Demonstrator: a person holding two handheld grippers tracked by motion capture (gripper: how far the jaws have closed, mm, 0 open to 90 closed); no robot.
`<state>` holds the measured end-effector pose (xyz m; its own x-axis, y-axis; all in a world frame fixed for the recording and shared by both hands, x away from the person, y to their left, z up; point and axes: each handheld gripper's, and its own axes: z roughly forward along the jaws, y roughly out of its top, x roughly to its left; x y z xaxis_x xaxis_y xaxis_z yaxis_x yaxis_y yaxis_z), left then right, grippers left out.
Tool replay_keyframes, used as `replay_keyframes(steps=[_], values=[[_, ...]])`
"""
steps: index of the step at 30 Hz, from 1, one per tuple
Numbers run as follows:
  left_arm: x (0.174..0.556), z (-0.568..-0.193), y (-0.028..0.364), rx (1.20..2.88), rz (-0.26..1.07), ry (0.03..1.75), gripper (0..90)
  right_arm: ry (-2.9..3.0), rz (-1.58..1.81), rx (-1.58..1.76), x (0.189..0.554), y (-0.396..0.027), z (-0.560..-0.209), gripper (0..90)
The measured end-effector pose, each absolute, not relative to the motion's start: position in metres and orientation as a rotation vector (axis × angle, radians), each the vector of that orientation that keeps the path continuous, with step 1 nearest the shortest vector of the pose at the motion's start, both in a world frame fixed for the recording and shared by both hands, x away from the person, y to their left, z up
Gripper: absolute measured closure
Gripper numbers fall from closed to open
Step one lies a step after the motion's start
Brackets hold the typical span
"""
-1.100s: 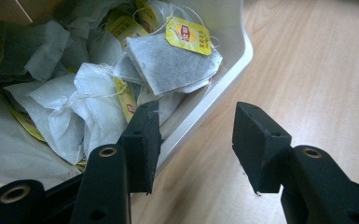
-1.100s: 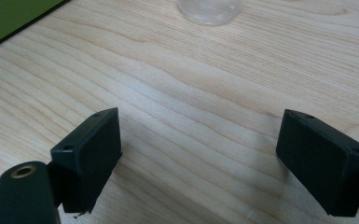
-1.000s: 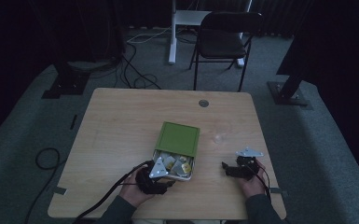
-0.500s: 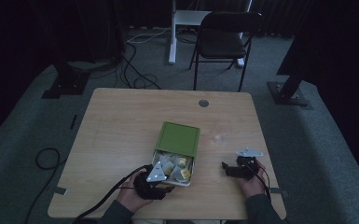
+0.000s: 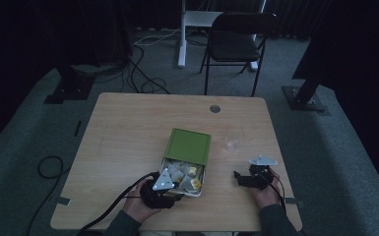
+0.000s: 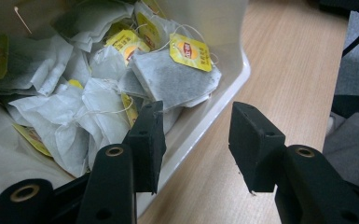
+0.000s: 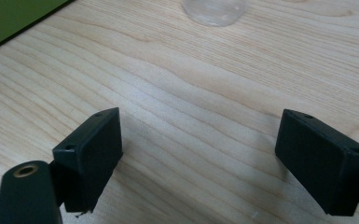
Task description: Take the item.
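Straddling the tin (image 6: 233, 79) rim, left gripper (image 6: 196, 140) gapes — right gripper (image 7: 200, 158) wide too; glass (image 7: 213, 10) cropped.

Light wood table (image 5: 128, 142) carries open tin (image 5: 197, 186) of teabags, clear glass (image 5: 232, 145).

A dim room with grey carpet (image 5: 24, 147). A black folding chair (image 5: 236, 44) stands beyond the wooden desk (image 5: 128, 128). Cables (image 5: 142, 73) trail near dark stand bases (image 5: 69, 88).
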<state>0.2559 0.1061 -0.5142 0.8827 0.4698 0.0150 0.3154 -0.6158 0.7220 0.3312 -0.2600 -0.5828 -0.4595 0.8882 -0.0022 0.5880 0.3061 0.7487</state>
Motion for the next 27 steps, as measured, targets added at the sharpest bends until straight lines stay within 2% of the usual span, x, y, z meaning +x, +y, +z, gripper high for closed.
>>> replay_keyframes(steps=[17,27], values=[[0.252,-0.517,0.103,2.329,0.181,0.552,59.5,2.161,0.972,1.316,0.331,-0.260,-0.583,14.3],[0.254,-0.509,0.105,2.208,0.295,0.602,57.9,2.162,0.972,1.315,0.331,-0.260,-0.583,14.3]])
